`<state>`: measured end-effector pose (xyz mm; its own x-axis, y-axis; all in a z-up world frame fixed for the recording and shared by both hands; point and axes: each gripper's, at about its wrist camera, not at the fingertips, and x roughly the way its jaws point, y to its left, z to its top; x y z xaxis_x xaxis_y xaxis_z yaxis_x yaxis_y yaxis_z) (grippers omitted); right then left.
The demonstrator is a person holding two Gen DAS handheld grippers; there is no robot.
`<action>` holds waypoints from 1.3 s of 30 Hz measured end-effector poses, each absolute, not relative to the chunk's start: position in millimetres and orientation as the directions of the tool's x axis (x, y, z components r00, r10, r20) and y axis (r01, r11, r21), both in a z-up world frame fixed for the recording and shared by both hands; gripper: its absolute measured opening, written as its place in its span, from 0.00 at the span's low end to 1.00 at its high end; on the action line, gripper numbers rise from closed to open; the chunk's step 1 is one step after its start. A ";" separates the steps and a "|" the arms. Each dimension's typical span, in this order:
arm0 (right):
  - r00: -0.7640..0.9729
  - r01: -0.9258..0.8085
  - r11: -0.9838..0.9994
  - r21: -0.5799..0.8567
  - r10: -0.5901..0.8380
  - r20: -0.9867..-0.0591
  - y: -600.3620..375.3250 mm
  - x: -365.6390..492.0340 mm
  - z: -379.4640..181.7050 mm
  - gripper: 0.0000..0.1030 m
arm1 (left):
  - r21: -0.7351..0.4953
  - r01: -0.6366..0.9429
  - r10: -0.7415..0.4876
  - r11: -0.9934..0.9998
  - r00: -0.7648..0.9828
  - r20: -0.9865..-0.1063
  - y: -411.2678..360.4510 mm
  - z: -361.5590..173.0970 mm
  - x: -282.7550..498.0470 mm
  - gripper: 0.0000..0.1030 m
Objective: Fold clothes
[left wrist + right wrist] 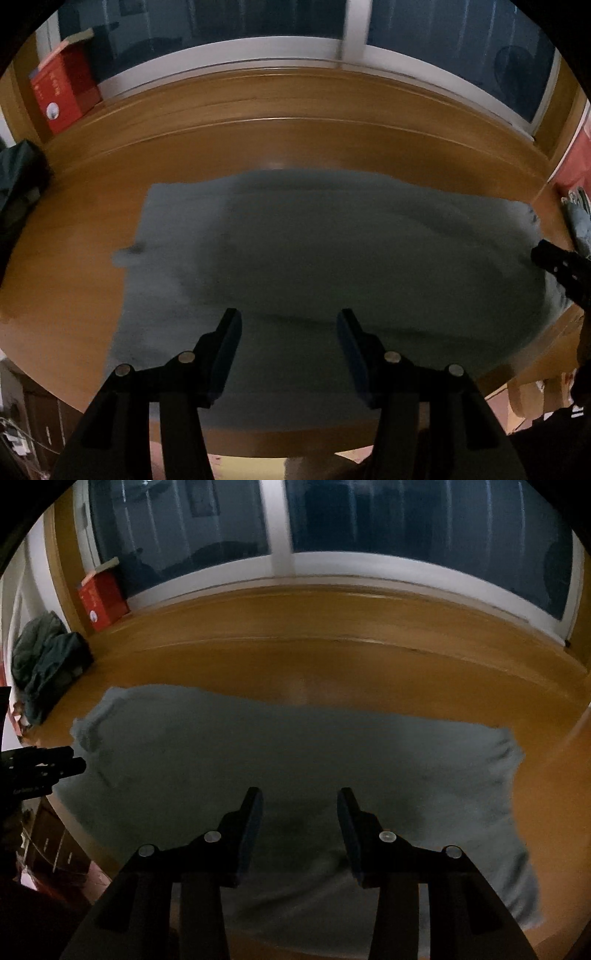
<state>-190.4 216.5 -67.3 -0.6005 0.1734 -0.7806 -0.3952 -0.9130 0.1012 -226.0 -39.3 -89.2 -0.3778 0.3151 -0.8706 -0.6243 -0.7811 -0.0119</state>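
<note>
One grey garment (332, 251) lies spread flat on the wooden worktop (258, 147), covering most of its near half, with its near edge reaching the worktop's front rim. Both views are blurred, so seams and sleeves are hard to make out. Over its near part hangs the left gripper (288, 321), jaws apart and holding nothing; the right gripper (300, 799) hangs likewise over the cloth, jaws apart and empty. Each gripper shows at the edge of the other's view, so they stand side by side along the near edge. Judging by this, the step in hand is taking hold for a fold. To do it well, each gripper should drop onto the hem or a corner, pinch only the top layers, and both should lift together so the cloth stays taut and even. Off to the left sit a heap of dark clothes (44, 661) and a red box (103, 602) by the window (406, 524)
</note>
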 end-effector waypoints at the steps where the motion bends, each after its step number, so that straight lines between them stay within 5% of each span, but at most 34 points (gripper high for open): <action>1: -0.596 -0.397 -0.912 0.107 0.168 -0.785 207.1 -194.9 -70.8 0.41 | -0.005 -0.624 0.308 -0.781 -0.378 -0.873 -48.0 -91.1 -231.5 0.49; 13: -0.521 -0.445 -0.895 0.004 0.256 -0.814 174.5 -199.3 -80.7 0.48 | -0.063 -0.561 0.300 -0.825 -0.341 -0.891 -111.2 -106.7 -257.7 0.49; 24: -0.644 -0.107 -0.994 -0.011 0.077 -0.761 51.7 -261.7 -49.5 0.48 | -0.089 -0.644 0.358 -0.760 -0.299 -0.885 -154.5 -97.5 -303.6 0.49; 39: -0.644 0.052 -0.988 -0.146 0.079 -0.761 -74.3 -375.7 -75.6 0.50 | -0.143 -0.816 0.456 -0.560 -0.159 -0.876 -195.0 -107.6 -395.7 0.49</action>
